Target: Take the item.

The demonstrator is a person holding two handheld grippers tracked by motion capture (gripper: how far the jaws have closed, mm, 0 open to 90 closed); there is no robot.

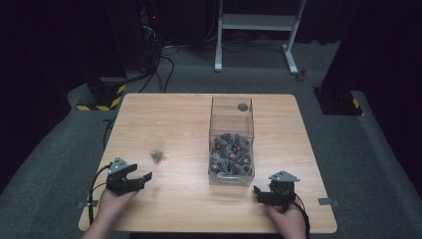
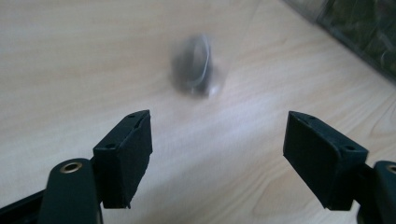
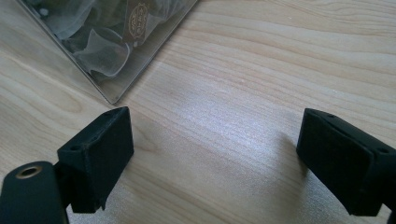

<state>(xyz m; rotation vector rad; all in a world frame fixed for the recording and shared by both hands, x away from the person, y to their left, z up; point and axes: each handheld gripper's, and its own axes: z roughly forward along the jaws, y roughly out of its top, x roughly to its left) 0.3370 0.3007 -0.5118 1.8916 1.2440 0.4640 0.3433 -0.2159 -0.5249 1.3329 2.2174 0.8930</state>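
Dim room, grey carpet, white frame legs at the back; light wooden tabletop (image 1: 189, 119) is carrying the work. Left gripper (image 1: 141, 178) is resting low near the table's near edge, jaws spread wide and grasping nothing. Just ahead of its jaws, slightly to their left, a small clear plastic cup (image 2: 194, 65) is standing alone with something dark inside; its outline is blurred in the left gripper view. Off to this gripper's right a tall clear plastic box (image 1: 231, 144) is holding a heap of dark wrapped pieces.

Right gripper (image 1: 258, 191) is sitting at the near right, jaws likewise wide apart and empty; the box's near corner (image 3: 112, 70) is lying ahead and to the left of its jaws, crinkled wrappers showing through the wall.

Judgement: cup is looking thin-walled, light, smooth, so prone to tipping, sliding or crushing. Best hold is probably across the middle of its wall, with gentle closing, jaws straddling it squarely before squeezing
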